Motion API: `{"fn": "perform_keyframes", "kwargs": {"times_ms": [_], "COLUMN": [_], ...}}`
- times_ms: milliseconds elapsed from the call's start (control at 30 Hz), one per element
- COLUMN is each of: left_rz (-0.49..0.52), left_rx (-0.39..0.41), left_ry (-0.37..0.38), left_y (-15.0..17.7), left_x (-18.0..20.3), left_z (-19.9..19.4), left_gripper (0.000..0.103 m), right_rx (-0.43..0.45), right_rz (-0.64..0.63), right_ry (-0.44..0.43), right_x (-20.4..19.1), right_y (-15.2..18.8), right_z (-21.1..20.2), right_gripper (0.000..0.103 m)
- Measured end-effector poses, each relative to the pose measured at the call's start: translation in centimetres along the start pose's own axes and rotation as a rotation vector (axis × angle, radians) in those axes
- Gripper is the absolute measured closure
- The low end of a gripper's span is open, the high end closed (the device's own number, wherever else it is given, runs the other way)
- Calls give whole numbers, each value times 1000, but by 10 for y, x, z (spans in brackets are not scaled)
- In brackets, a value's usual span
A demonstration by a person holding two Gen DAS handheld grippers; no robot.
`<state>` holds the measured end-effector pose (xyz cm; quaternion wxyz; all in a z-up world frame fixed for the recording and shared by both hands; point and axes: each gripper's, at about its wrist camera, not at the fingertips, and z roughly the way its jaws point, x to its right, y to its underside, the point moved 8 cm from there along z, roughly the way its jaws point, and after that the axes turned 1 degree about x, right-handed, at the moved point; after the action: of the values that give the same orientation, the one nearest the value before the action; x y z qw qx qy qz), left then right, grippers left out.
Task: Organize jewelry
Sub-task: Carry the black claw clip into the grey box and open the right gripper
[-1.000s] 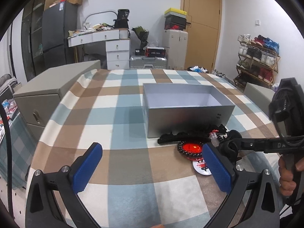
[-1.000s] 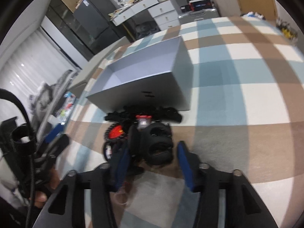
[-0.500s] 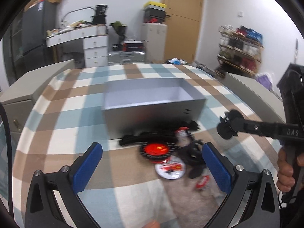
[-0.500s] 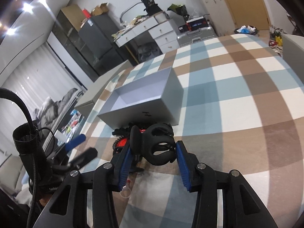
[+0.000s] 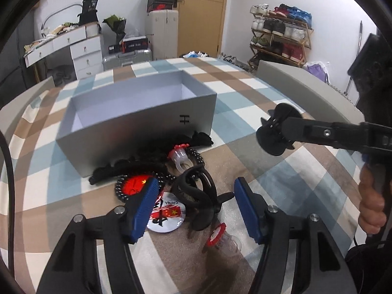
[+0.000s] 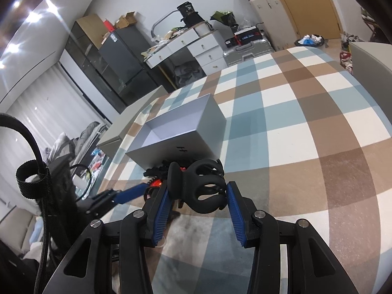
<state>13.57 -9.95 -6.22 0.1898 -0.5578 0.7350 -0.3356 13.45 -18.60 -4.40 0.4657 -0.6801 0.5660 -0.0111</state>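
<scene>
Right gripper [image 6: 198, 203] clamps a black clip [image 6: 201, 187] before the box [image 5: 137, 120]; left gripper [image 5: 193, 202] – fingers closing – straddles another clip [image 5: 196, 193], not gripping.

We count one open grey box [image 5: 137, 125] on the checked worktop [image 5: 245, 122], beyond the left claw [image 5: 193, 208]. Black hair clips number two: one [image 5: 196, 196] lies between the closing fingers of the left claw, untouched by the pads, and one [image 6: 203, 188] sits clamped in the right claw [image 6: 198, 210]. We see two clear plastic rings with red tops, one [image 5: 180, 155] ahead of the left claw near the box and one [image 5: 220, 237] just under its right finger. There is one black bead bracelet [image 5: 137, 183] and one round badge [image 5: 166, 212] by the left finger. The dark heap [image 5: 147, 161] against the box we cannot separate into pieces.
</scene>
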Motion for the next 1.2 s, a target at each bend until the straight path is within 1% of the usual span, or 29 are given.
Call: {"fn": "perform_keyframes", "kwargs": {"times_ms": [33,67,100,200,233,300,400,567,800,867,933,1100,1200], "left_rz": [-9,-16,-21,-14,-7,7,28,-1,-47,-62,-74,-110,-128], "left_rx": [-5,-3,-7,-7,5,11,40,70,138,167,179,214,231], "left_ry": [17,26,35,62,65,77,68,64,12,-5,-23,-62,-89], "left_y": [0,0,0,0,-1,-3,-5,-10,-25,-31,-36,-45,-48], "left_x": [1,1,1,3,4,6,5,-2,-23,-31,-39,-58,-68], "left_z": [0,-2,-3,-11,-14,-17,-24,-25,-34,-36,-36,-32,-31], "left_gripper": [45,53,55,56,77,76,76,76,76,76,76,76,76], "right_rx": [1,0,0,1,3,6,6,3,34,47,58,58,46], "right_rz": [3,6,9,13,10,4,-6,-23,-34,-37,-28,-8,-3], "right_ry": [2,4,6,4,2,-1,-4,-18,-52,-55,-60,-69,-58], "right_x": [0,1,1,-2,-3,-5,-11,-20,-32,-35,-38,-41,-43], "right_y": [0,0,0,-1,-2,-4,-7,-12,-25,-31,-38,-56,-62], "right_z": [0,0,0,0,0,0,3,7,11,12,15,26,36], "right_gripper": [59,59,59,59,59,59,59,59,59,59,59,59,59]}}
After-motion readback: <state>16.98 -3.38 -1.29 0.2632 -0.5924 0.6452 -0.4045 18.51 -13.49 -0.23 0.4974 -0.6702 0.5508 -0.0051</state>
